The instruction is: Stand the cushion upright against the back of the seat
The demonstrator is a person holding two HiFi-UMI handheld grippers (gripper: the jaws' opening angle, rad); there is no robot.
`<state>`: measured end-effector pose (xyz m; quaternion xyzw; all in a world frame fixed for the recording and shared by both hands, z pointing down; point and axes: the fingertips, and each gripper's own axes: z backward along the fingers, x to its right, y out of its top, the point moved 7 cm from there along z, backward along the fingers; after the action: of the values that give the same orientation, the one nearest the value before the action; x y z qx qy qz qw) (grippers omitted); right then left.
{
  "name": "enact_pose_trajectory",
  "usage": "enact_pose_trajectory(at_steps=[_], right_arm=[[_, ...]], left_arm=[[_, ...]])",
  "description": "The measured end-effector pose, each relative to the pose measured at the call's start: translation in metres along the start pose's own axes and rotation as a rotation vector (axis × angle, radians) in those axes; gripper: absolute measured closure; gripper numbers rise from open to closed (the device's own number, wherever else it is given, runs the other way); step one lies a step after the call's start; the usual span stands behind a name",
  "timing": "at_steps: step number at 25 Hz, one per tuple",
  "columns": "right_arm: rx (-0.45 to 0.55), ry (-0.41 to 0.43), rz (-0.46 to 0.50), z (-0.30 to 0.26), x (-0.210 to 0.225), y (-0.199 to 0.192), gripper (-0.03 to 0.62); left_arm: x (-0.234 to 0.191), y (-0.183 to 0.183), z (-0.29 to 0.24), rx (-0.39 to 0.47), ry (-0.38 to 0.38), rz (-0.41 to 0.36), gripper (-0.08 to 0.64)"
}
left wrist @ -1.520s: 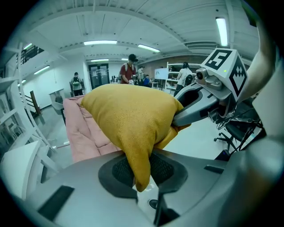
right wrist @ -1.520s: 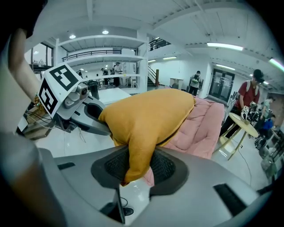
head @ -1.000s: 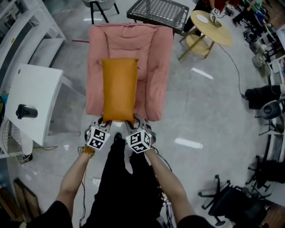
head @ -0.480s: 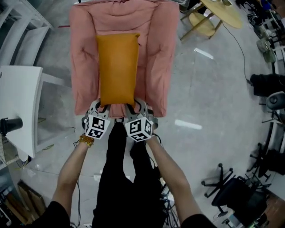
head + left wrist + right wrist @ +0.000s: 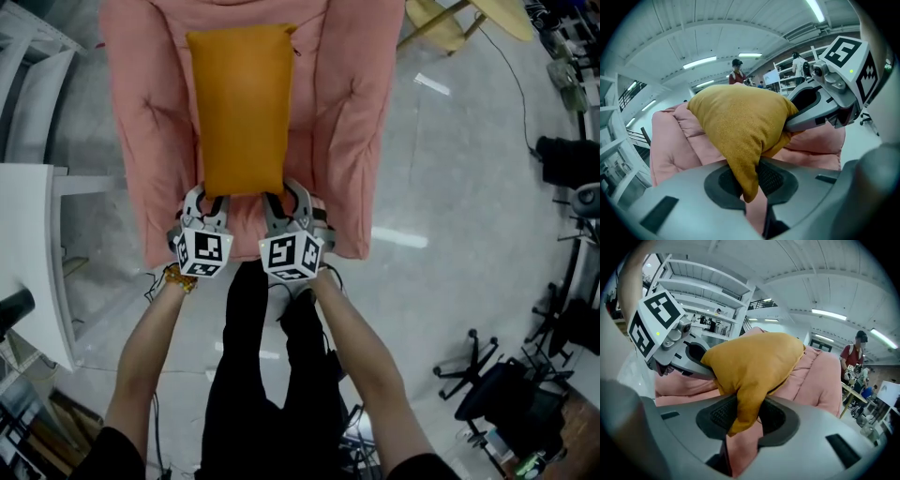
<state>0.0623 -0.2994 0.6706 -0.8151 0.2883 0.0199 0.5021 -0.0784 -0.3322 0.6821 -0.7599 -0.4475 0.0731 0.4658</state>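
Clamping near corners of orange cushion (image 5: 241, 103), L claw (image 5: 208, 200) & R claw (image 5: 286, 195) hide them; seat (image 5: 349, 122) top cut off.

right tongs (image 5: 743, 420), jaws pressed together on one pinched corner of the orange cushion (image 5: 757, 362), which bulges above them. left tongs (image 5: 696, 363), with marker cube, hold the cushion's other near corner at upper left. pink seat (image 5: 818, 380) lies behind, with white shelving (image 5: 705, 291) and a standing person (image 5: 853, 357) beyond.

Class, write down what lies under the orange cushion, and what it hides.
The pink padded seat is below the orange cushion, and its sides show around it. The seat's middle is covered. The left gripper and right gripper each clamp a near corner.
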Motion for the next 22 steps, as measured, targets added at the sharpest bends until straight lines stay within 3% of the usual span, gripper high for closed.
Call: enact_pose_trajectory(at_steps=[13, 22], right_arm=[[-0.105, 0.007, -0.029, -0.098, 0.014, -0.034, 0.459], [-0.22, 0.061, -0.04, -0.142, 0.015, -0.06, 0.456]], left_arm=[[-0.032, -0.04, -0.095, -0.075, -0.053, 0.05, 0.495], [-0.039, -0.063, -0.137, -0.164, -0.097, 0.067, 0.494]])
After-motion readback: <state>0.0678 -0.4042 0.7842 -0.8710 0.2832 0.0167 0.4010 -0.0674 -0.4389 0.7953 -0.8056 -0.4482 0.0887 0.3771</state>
